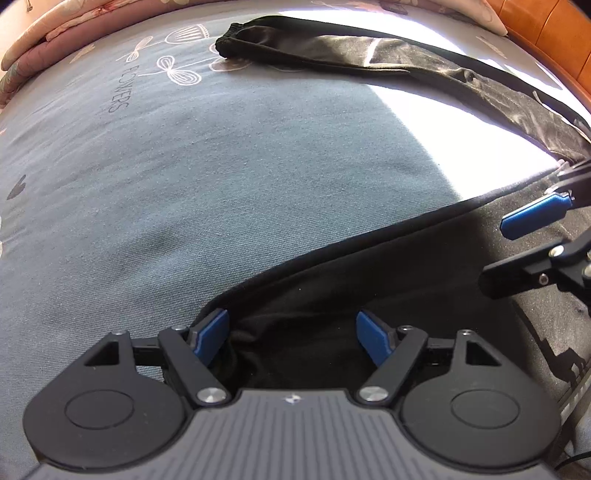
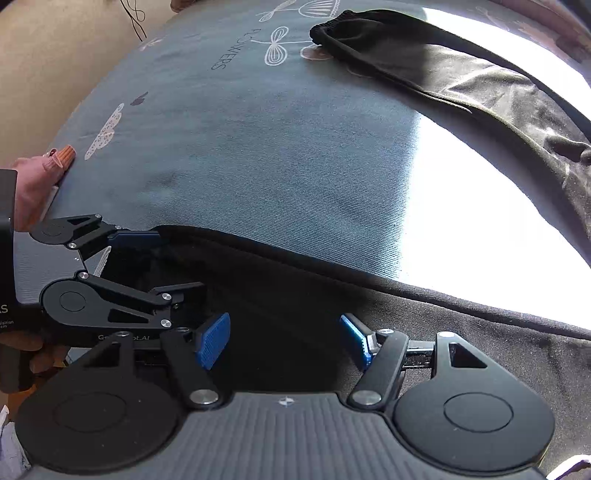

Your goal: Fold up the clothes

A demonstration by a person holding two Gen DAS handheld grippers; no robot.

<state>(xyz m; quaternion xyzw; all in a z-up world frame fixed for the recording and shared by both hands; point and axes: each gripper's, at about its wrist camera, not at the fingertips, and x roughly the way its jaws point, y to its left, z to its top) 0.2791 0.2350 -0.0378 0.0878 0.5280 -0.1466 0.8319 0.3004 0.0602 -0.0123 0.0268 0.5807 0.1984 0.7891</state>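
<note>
A black garment (image 1: pixel 332 295) lies spread on a grey-blue flower-print bedsheet (image 1: pixel 184 166). One long part of it stretches away to an elastic cuff (image 1: pixel 231 37), which also shows in the right wrist view (image 2: pixel 325 29). My left gripper (image 1: pixel 293 339) is open over the garment's near edge, and dark cloth lies loose between its blue pads (image 1: pixel 212 338). To its right, my right gripper (image 1: pixel 517 247) is open too. In the right wrist view, my right gripper (image 2: pixel 284 339) hangs over the black cloth (image 2: pixel 443 332), and the left gripper (image 2: pixel 162 262) straddles the hem at the left.
Folded quilts (image 1: pixel 33 44) lie at the far left of the bed, and an orange wooden headboard (image 1: pixel 546 26) stands at the far right. A bright sun patch (image 2: pixel 480 206) crosses the sheet. A pink cloth with an orange ribbed end (image 2: pixel 55 162) sits at the bed's left edge.
</note>
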